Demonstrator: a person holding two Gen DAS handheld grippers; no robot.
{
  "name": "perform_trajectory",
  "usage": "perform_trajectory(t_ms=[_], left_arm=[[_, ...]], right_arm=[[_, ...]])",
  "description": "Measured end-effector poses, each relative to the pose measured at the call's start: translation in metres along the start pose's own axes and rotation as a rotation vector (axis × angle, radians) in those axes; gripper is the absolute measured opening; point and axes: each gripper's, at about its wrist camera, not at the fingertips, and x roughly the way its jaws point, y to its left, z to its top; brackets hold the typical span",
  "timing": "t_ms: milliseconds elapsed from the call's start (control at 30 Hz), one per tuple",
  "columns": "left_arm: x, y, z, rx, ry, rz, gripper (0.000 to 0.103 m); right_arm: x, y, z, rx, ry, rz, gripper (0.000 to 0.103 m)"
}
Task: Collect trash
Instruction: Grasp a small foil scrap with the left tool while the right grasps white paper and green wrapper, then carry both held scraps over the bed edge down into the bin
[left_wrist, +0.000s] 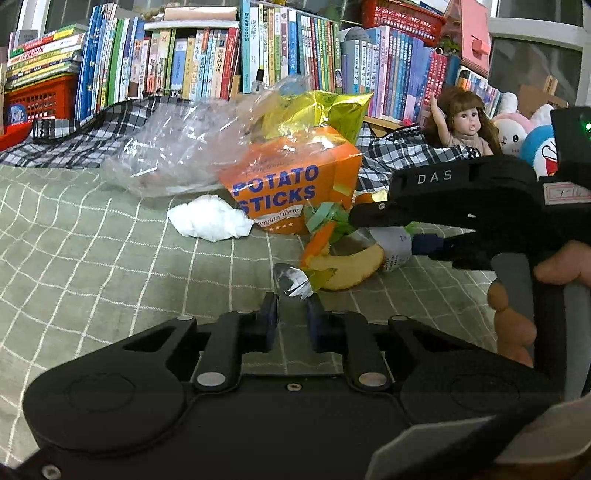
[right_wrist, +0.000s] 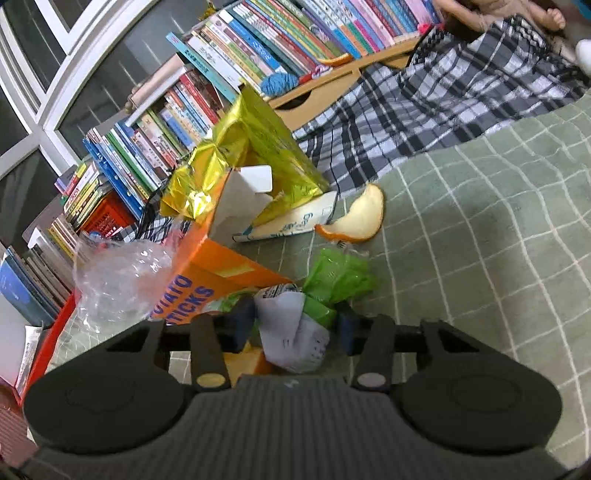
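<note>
Left gripper (left_wrist: 292, 314) has its blue pads nearly together, pinching the near end of a crumpled silver foil scrap (left_wrist: 291, 281) that lies on the green checked bedcover (left_wrist: 92, 258) just ahead of its tips. Right gripper (right_wrist: 295, 325) is clenched on a crumpled white-and-green wrapper (right_wrist: 295, 332), with an orange peel (right_wrist: 358, 218) lying farther ahead of it and the orange potato sticks box (right_wrist: 214, 273) to its left. Beyond the left gripper's tips sit a crumpled white tissue (left_wrist: 210, 218) and a clear plastic bag (left_wrist: 177, 147).
</note>
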Motion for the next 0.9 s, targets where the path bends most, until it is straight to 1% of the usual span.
perform_trajectory(t_ms=[100,267,400,533,733,900], left_arm=[[-0.007,0.0,0.0,-0.001,-0.01,0.003,0.016],[-0.02,0.0,0.003,0.0,-0.03,0.016,0.016],[-0.029,-0.003,0.005,0.004,-0.04,0.02,0.016],[-0.039,-0.003,0.007,0.001,-0.048,0.022,0.016],[-0.059,-0.002,0.0,0.007,-0.057,0.019,0.016],[-0.075,-0.001,-0.014,0.027,-0.054,0.008,0.017]], right_arm=[[-0.012,0.005,0.0,-0.044,-0.046,-0.018,0.049],[-0.029,0.005,0.005,-0.071,-0.103,-0.048,0.049],[-0.04,0.003,0.009,-0.057,-0.113,-0.048,0.049],[-0.055,0.005,0.005,-0.069,-0.129,-0.043,0.049],[-0.08,0.01,-0.009,-0.119,-0.148,-0.043,0.049],[-0.096,0.012,-0.026,-0.165,-0.156,-0.05,0.049]])
